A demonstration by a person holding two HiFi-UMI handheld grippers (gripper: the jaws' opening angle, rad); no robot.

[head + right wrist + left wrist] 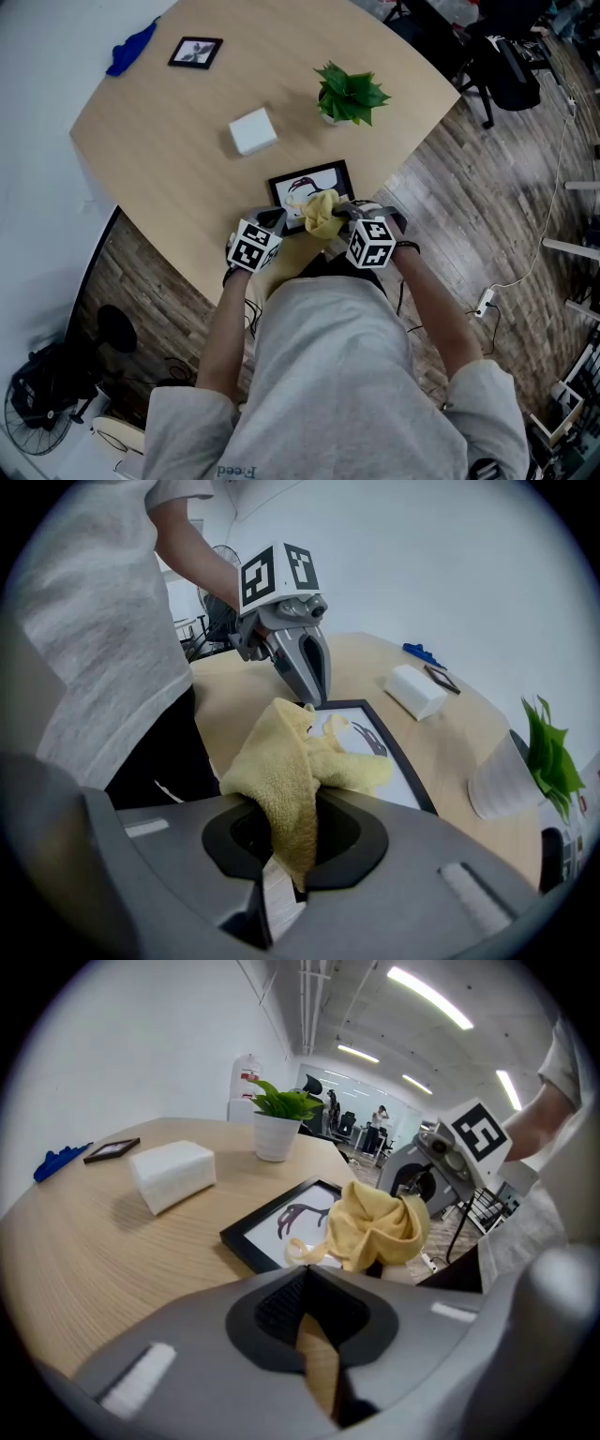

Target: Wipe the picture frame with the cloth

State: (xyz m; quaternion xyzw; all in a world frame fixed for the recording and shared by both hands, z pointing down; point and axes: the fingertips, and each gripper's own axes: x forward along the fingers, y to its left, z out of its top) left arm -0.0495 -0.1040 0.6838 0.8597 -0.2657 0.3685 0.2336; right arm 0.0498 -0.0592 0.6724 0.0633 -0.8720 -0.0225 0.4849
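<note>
Where the picture frame (300, 185) lies, the table (187, 159) (pale) ends above floorboards (469, 206).

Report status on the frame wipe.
Right gripper shut on yellow cloth, bunched over the picture frame. Left gripper shut, empty, beside it. White box and plant stand apart; nothing blocking.

In the middle of the head view, the forearms (223, 323) are stretched forward. The left gripper (277, 219) is closed on nothing; the right gripper (342, 212) is clamped on a yellow cloth (321, 214).
</note>
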